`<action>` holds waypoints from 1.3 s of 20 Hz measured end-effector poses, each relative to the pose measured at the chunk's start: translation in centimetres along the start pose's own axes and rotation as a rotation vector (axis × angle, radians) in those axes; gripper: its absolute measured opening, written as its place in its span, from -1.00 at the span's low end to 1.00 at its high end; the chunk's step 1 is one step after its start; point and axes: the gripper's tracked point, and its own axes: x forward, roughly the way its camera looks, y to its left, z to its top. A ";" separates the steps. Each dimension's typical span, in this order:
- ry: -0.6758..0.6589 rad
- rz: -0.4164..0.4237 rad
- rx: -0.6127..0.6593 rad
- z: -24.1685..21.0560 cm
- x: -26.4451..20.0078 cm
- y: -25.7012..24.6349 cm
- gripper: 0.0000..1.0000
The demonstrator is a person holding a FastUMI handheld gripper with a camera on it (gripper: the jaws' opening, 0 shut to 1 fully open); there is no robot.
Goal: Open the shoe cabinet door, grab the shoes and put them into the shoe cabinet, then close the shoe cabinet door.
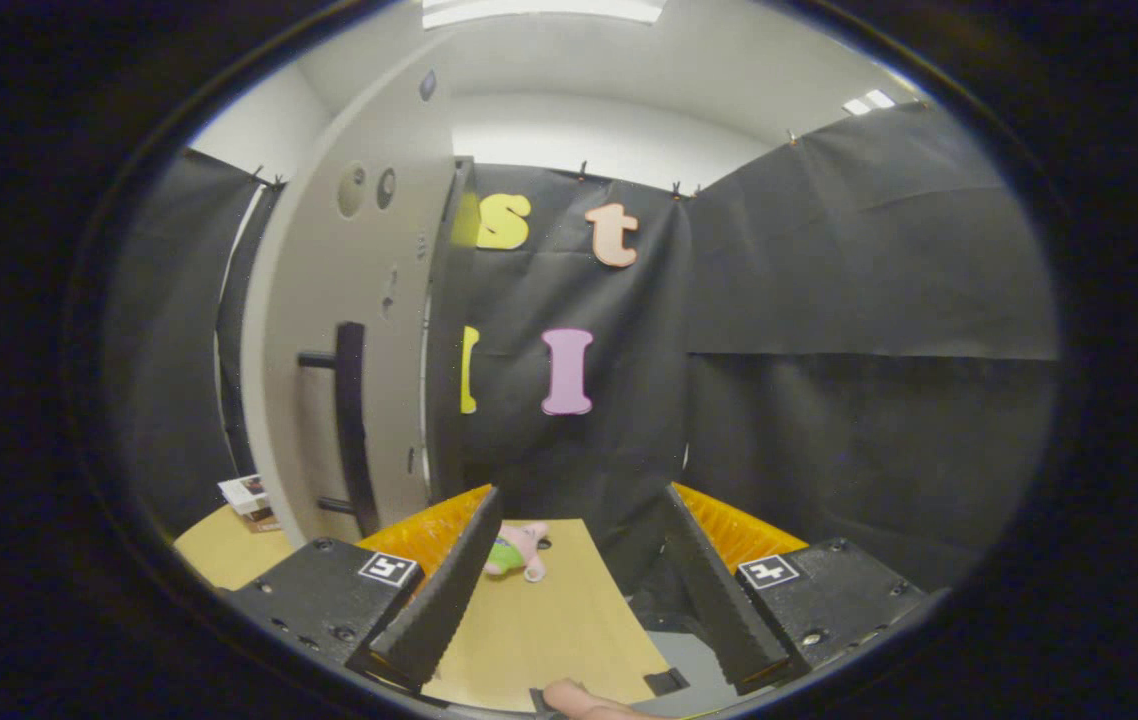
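**Cabinet door ajar, shoes not yet in hand**

Fingers (577, 585) spread wide, nothing between them but bare worktop (549, 630). No grip on anything.

Left of the fingers and beyond them: the shoe cabinet door (354, 330), pale, tall, with a dark bar handle (349, 430) running up its lower half. Looks swung partly out, its edge turned toward the camera, though how far open is hard to judge through the fisheye bend. Cabinet interior not discernible from here.

Just ahead of the left finger, lying on the worktop: a small pink and green thing (519, 550), soft in look. Possibly a little shoe or slipper, possibly a toy; too small to tell for sure. If a shoe, then well short of the cabinet and not yet picked up.

Farther left, past the foot of the door: a small printed box or booklet (249, 500) on the worktop. No part in the task.

At the near edge of the worktop, behind the fingers: a fingertip (579, 697) of the person's hand.

Judged progress: early. Door-opening step seemingly done or close to done. Left to do: take hold of the shoes, carry them to the cabinet, set them inside, push the door shut.
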 end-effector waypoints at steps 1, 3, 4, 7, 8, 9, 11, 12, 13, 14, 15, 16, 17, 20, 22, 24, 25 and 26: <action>0.013 -0.030 -0.009 -0.6 0.8 -1.9 1.00; 0.027 -0.064 0.002 -1.2 2.6 -4.3 1.00; 0.027 -0.048 0.026 -1.1 3.5 -4.5 1.00; 0.017 0.043 0.126 -0.5 4.9 -3.3 1.00; 0.013 0.064 0.132 -0.3 5.4 -2.6 1.00; 0.007 0.085 0.122 -0.1 5.7 -1.8 1.00; -0.020 0.135 0.119 0.8 5.6 0.2 1.00; -0.041 0.169 0.126 1.3 5.3 1.4 1.00; -0.063 0.207 0.136 1.9 5.0 2.7 1.00; -0.082 0.260 0.140 2.3 4.6 4.3 1.00; -0.101 0.315 0.143 2.6 3.9 5.9 1.00; -0.102 0.359 0.130 2.4 3.4 7.5 1.00; -0.096 0.394 0.102 2.0 2.8 9.0 1.00; -0.117 0.390 -0.062 2.2 0.5 11.2 0.93; -0.103 0.389 -0.083 1.8 -0.2 13.2 0.84; -0.098 0.440 -0.074 1.9 -0.5 15.8 0.83; -0.087 0.470 -0.046 1.7 -0.8 17.2 0.82; -0.075 0.495 -0.018 1.4 -1.2 18.3 0.82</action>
